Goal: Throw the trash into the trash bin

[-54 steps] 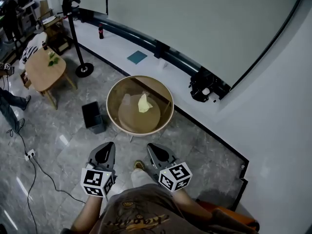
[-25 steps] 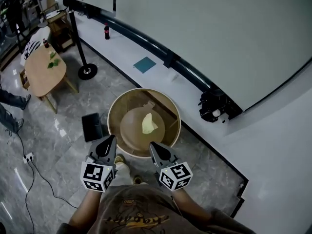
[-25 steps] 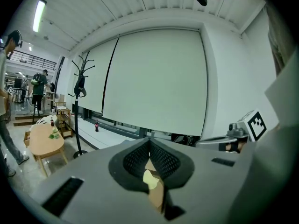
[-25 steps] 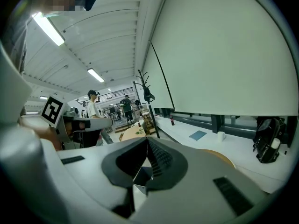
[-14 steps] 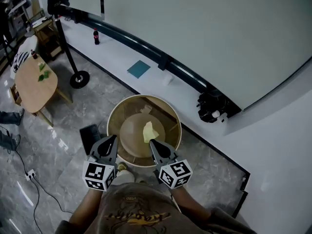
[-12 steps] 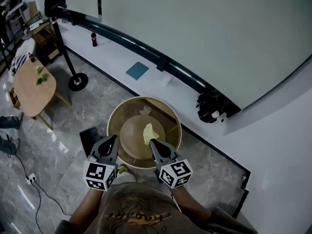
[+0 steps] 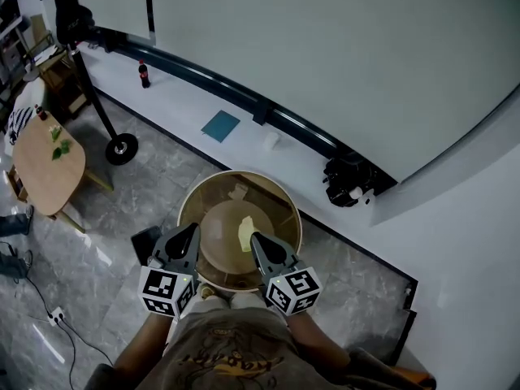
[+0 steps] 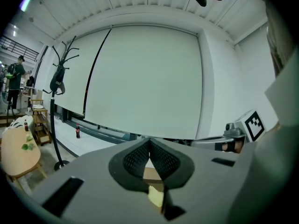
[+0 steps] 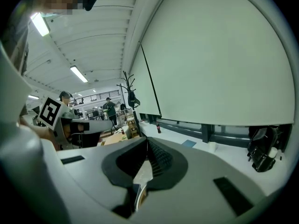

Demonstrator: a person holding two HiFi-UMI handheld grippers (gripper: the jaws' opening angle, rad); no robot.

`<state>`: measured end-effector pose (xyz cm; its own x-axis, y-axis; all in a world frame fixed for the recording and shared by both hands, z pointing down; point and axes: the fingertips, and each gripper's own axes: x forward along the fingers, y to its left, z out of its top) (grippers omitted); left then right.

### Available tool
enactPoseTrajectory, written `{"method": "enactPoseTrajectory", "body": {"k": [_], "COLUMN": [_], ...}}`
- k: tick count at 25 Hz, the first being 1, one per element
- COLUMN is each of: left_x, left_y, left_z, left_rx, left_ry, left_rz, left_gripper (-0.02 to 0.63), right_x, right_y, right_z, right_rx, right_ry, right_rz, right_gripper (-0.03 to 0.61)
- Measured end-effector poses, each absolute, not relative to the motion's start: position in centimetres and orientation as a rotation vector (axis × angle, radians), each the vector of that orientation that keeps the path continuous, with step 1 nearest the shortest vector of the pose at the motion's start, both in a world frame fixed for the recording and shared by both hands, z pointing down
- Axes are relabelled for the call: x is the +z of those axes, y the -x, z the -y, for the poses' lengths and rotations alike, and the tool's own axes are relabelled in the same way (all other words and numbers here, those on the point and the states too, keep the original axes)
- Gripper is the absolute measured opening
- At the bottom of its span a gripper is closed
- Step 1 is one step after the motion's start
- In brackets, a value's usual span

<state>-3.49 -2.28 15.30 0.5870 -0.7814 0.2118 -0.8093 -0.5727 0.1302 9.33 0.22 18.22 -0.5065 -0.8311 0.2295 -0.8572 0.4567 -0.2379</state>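
One crumpled yellow scrap [image 7: 246, 232] (on tbl [image 7: 237, 174])

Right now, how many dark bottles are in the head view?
2. One bottle stands on the white ledge below the screen; the other bottle is on the oval wooden table, far left. More may be hidden.

Cola bottle [image 7: 144, 74], blue mat [image 7: 220, 126], oval table [image 7: 45, 165]

Head view: above the person, facing steeply down; left gripper [image 7: 191, 231] and right gripper [image 7: 255, 239] near its lower edge, round table [image 7: 240, 173] just past their tips.
Left gripper view: close behind its own jaws, facing almost level at the white screen [image 8: 145, 78].
Right gripper view: likewise, alongside.
Shared: screen, cola bottle [image 8: 77, 130], coat stand [image 8: 56, 120].
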Motion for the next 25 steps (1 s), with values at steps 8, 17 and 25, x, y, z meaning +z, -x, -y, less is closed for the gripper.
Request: {"method": "enactPoseTrajectory", "body": {"k": [8,17,25], "left_x": [15.5,17.9,22.6], "left_y": [2.3,1.4,1.0], "left_z": [4.4,6.9,10.2], "left_rx": [0.187,0.224,0.281], "left_ry": [-2.596,-2.565,-2.531], "left_rz": [1.318,1.336,1.364], "left_gripper": [0.017,0.017,0.017], "right_x": [18.4,19.8,23.4], "right_y": [-10.3,-10.6,-11.0], "right_z": [2.3,5.0,8.1], "right_rx": [0.492,0.49,0.528], "right_ry": [-1.487,-1.414,-1.376], "right_rz": [2.619,2.641,2.63], "right_gripper": [0.02,0.02,0.02]}}
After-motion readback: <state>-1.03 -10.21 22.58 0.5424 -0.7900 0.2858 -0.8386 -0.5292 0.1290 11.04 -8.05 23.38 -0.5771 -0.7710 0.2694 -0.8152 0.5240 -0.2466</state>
